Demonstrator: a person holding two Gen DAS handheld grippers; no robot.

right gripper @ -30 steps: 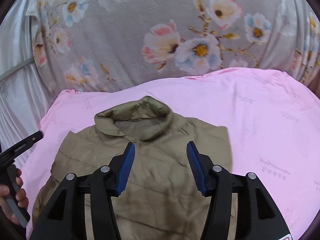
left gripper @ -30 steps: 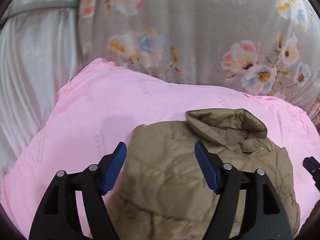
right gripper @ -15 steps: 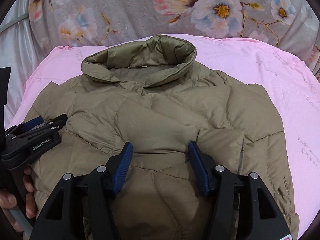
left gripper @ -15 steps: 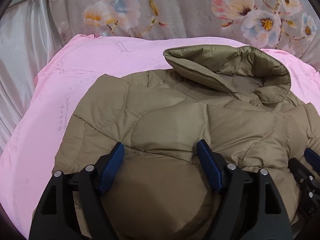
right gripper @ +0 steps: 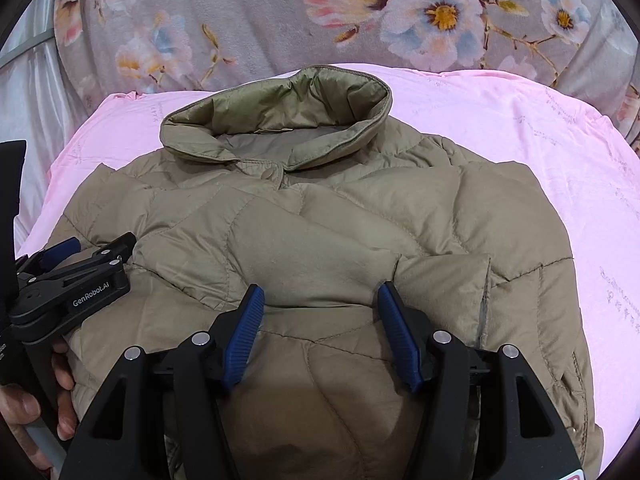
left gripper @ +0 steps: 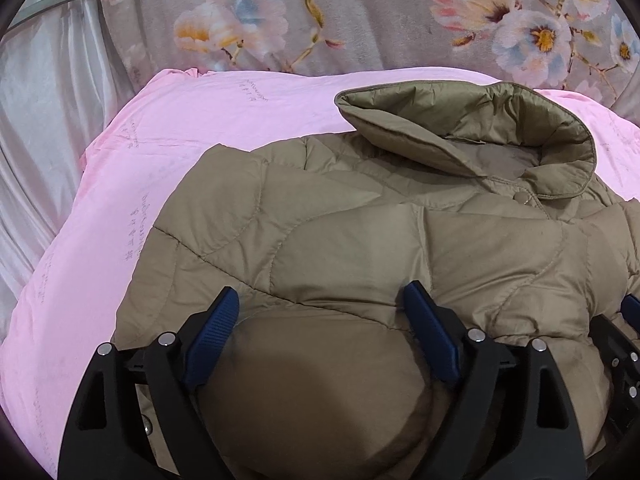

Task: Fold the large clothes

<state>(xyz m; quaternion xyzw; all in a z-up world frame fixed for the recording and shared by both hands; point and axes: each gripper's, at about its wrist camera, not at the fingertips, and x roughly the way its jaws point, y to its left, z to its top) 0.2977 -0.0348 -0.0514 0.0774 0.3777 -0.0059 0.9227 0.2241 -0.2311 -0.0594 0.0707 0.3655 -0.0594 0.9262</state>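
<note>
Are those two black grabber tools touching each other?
Apart. The right wrist view shows tan jacket between the left gripper and right gripper.

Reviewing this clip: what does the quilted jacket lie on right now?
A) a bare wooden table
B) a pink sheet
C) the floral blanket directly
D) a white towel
B: the olive quilted jacket rests on the pink sheet, with the floral blanket showing only beyond the sheet's far edge.

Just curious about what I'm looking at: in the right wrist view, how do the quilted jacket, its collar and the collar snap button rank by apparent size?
1. Khaki quilted jacket
2. Its stand-up collar
3. Collar snap button, tiny by comparison
</note>
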